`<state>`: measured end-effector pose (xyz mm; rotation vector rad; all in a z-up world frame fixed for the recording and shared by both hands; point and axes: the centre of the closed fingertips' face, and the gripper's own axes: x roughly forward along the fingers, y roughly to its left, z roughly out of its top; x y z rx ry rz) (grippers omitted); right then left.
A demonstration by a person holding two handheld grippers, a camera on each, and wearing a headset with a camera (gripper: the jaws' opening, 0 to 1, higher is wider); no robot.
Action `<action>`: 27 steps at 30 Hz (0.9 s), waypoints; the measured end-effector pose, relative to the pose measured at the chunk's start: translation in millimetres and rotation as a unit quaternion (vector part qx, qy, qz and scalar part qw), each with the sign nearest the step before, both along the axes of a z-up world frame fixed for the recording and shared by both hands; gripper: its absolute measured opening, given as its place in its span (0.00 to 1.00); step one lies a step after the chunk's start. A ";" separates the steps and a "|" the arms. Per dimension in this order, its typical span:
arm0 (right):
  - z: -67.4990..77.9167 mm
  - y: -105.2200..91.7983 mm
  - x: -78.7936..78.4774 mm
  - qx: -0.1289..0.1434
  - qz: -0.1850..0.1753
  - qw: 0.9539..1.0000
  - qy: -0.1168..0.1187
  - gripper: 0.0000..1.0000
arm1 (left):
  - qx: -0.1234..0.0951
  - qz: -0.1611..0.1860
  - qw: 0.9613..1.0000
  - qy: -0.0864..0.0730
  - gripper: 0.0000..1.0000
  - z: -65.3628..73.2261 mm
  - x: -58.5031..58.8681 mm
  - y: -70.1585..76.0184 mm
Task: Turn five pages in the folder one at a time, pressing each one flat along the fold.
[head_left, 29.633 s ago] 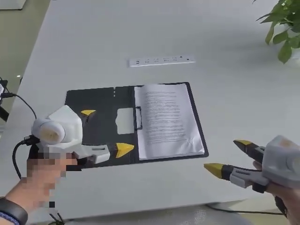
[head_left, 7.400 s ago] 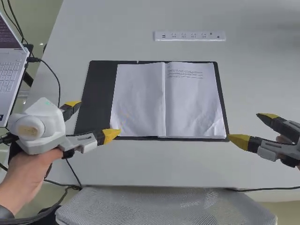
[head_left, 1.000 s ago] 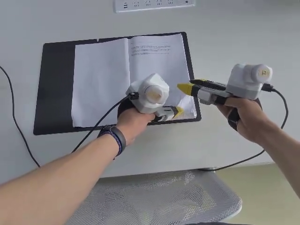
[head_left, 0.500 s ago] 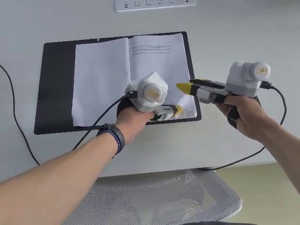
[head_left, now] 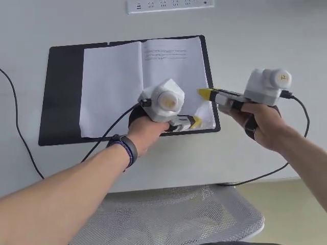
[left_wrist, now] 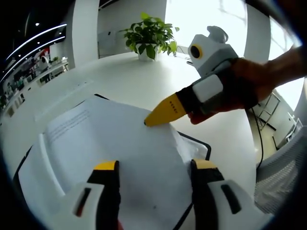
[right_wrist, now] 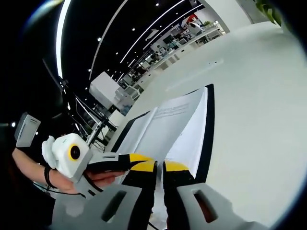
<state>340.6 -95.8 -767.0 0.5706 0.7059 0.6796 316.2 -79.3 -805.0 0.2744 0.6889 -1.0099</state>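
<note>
Folder (head_left: 61, 92) on table (head_left: 255, 30), left tool (left_wrist: 154, 165) spread over right page (head_left: 176, 66) corner; right tool (right_wrist: 158, 167) pressed together at its edge

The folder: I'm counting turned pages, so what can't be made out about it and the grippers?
Right page: print too small in the head view, blurred in both gripper views.
Its lower right corner: covered in the head view by the left gripper and hand.
Right gripper: jaws nearly together; whether they pinch a sheet is hidden by the jaws themselves.
Power strip: cut by the head view's top edge.
</note>
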 end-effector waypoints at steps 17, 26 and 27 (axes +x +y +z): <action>11.0 -0.8 -0.8 0.031 -0.029 0.999 0.011 0.00 | -0.022 0.007 1.000 -0.006 0.70 27.3 3.4 13.2; 25.7 0.9 0.3 0.041 -0.033 0.999 0.000 0.00 | -0.030 0.027 0.999 -0.023 0.72 46.9 12.4 38.3; 28.0 2.3 0.3 0.041 -0.030 0.999 -0.002 0.00 | -0.031 0.030 0.999 -0.025 0.72 49.8 12.9 42.3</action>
